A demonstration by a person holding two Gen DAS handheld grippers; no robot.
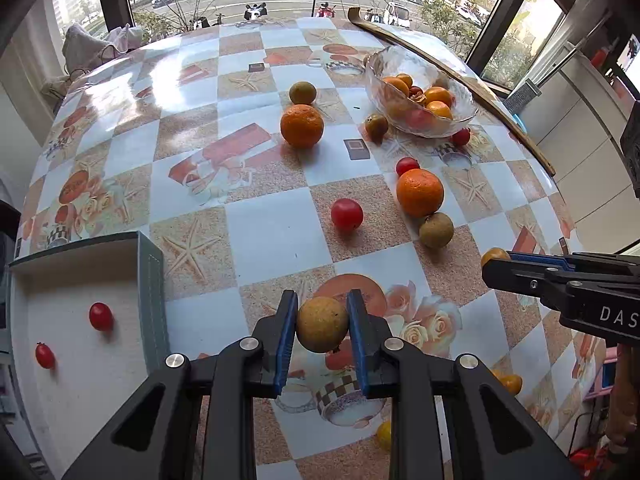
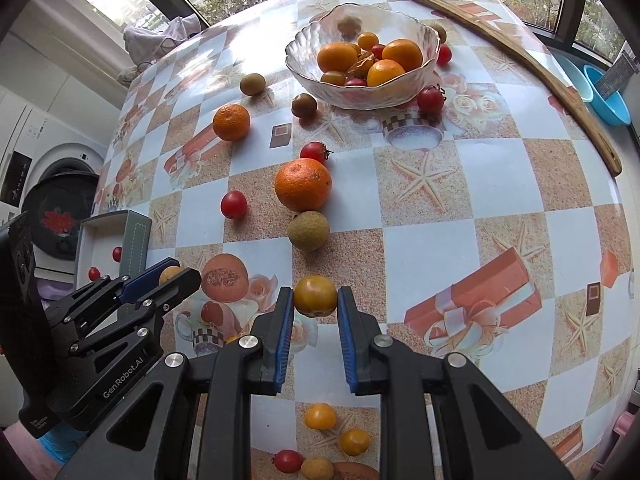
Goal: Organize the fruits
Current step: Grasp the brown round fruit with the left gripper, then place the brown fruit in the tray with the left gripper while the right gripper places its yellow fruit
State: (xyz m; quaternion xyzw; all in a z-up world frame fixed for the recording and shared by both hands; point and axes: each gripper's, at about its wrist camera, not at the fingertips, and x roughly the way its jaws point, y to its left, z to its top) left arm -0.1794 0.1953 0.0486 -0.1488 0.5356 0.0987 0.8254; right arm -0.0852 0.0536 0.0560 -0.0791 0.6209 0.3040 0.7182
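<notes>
My left gripper [image 1: 322, 322] is shut on a yellow-brown round fruit [image 1: 322, 325], held above the table beside a white tray [image 1: 80, 360] that holds two red cherry tomatoes [image 1: 101, 316]. My right gripper [image 2: 314, 300] is shut on a yellow-orange tomato [image 2: 315, 295] above the table. In the right wrist view the left gripper [image 2: 172, 276] shows at the left with its fruit. Two oranges [image 1: 301, 125] [image 1: 420, 192], red tomatoes [image 1: 347, 213] and brown longans [image 1: 436, 230] lie loose on the table. A glass bowl [image 1: 380, 92] holds several oranges and small fruits.
A long wooden stick [image 1: 460, 76] lies along the table's far right edge. Small yellow and red fruits [image 2: 320, 416] lie at the near table edge under my right gripper. A washing machine [image 2: 60, 200] stands left of the table; a blue basin [image 2: 608, 96] sits on the right.
</notes>
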